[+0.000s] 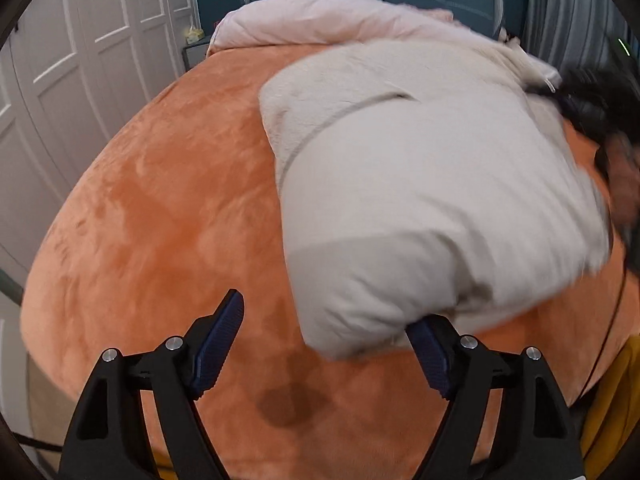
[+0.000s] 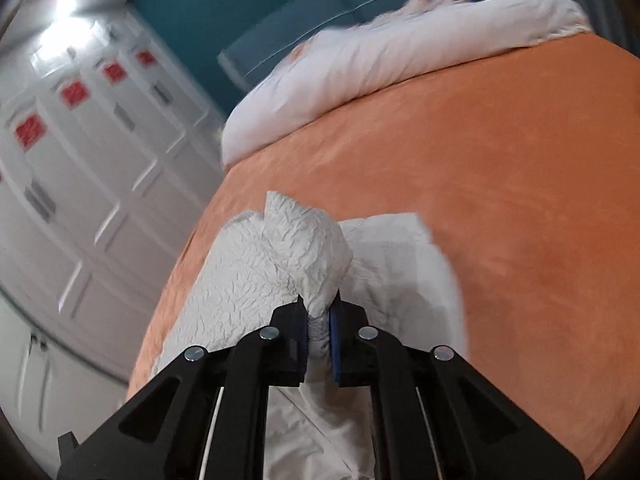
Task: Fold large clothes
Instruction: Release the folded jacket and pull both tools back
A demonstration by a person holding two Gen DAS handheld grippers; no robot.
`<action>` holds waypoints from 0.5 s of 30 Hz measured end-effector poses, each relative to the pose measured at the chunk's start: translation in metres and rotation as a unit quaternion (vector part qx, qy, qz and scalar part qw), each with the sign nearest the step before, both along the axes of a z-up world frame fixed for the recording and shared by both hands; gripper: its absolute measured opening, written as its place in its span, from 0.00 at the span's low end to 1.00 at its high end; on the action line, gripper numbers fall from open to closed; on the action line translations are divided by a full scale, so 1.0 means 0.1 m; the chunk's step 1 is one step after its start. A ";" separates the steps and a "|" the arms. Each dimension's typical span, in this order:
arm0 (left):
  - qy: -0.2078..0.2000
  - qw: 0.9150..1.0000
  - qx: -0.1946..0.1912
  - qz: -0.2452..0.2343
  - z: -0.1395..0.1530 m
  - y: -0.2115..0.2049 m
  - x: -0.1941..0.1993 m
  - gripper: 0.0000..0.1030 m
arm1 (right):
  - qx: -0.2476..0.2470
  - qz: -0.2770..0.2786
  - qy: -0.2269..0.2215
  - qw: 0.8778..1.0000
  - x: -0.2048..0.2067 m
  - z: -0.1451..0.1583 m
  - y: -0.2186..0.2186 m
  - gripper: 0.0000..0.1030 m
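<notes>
From the left wrist camera, the left gripper point(image 1: 328, 344) has its jaws spread wide with nothing between them. A big cream padded jacket point(image 1: 420, 184) lies on the orange bedspread point(image 1: 160, 200), and its near corner hangs over the gripper's right finger. A pink quilt point(image 1: 312, 20) is bunched at the far end of the bed. White closet doors point(image 1: 80, 60) stand on the left.

From the right wrist camera, the right gripper point(image 2: 319, 322) is pinched tight on a puffy fold of the jacket point(image 2: 304, 248). The rest lies on the bedspread point(image 2: 500, 200) below.
</notes>
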State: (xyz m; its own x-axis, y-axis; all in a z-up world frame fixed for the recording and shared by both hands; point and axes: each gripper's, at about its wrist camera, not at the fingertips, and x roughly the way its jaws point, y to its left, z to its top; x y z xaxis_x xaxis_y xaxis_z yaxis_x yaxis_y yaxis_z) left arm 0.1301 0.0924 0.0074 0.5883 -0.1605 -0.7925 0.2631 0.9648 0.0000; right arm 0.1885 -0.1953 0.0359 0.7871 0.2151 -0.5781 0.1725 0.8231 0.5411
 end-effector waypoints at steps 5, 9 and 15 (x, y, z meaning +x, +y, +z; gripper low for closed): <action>-0.008 1.000 0.023 0.009 -0.20 -0.10 0.38 0.82 | -0.071 0.025 0.086 0.993 0.17 -0.52 0.15 0.12; 0.005 1.000 0.022 0.018 -0.16 -0.02 0.36 0.75 | -0.089 0.028 0.080 0.992 0.08 -0.15 0.19 0.15; -0.009 1.000 -0.008 0.016 0.26 0.32 -0.26 0.75 | -0.124 0.086 0.026 0.988 -0.62 0.32 0.38 0.15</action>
